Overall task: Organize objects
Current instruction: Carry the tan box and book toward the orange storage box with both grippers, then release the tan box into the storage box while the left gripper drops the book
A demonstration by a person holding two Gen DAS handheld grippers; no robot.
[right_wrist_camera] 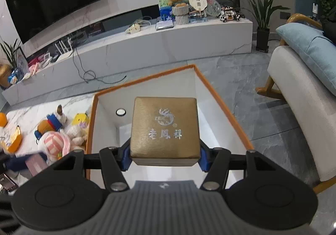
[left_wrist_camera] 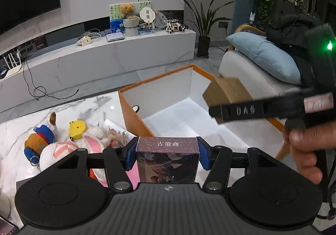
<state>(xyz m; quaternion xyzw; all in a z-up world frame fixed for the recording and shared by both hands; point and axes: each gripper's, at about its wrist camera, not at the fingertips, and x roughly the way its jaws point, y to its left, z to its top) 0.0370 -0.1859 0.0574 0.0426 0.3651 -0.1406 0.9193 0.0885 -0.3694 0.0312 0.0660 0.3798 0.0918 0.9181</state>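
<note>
The left gripper [left_wrist_camera: 167, 156] is pinching a purple card box [left_wrist_camera: 167, 161]; the right gripper [right_wrist_camera: 164, 156] is clamping a gold box [right_wrist_camera: 164, 130] (over the orange bin [right_wrist_camera: 220, 107], toys [right_wrist_camera: 56, 140] at nine o'clock).

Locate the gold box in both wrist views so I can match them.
Left wrist: the gold box is right of centre, blurred, gripped in the right gripper above the orange bin.
Right wrist: centre, held in the right gripper's blue pads, above the bin.
Shared landmark: the teddy bear on the TV console.
</note>
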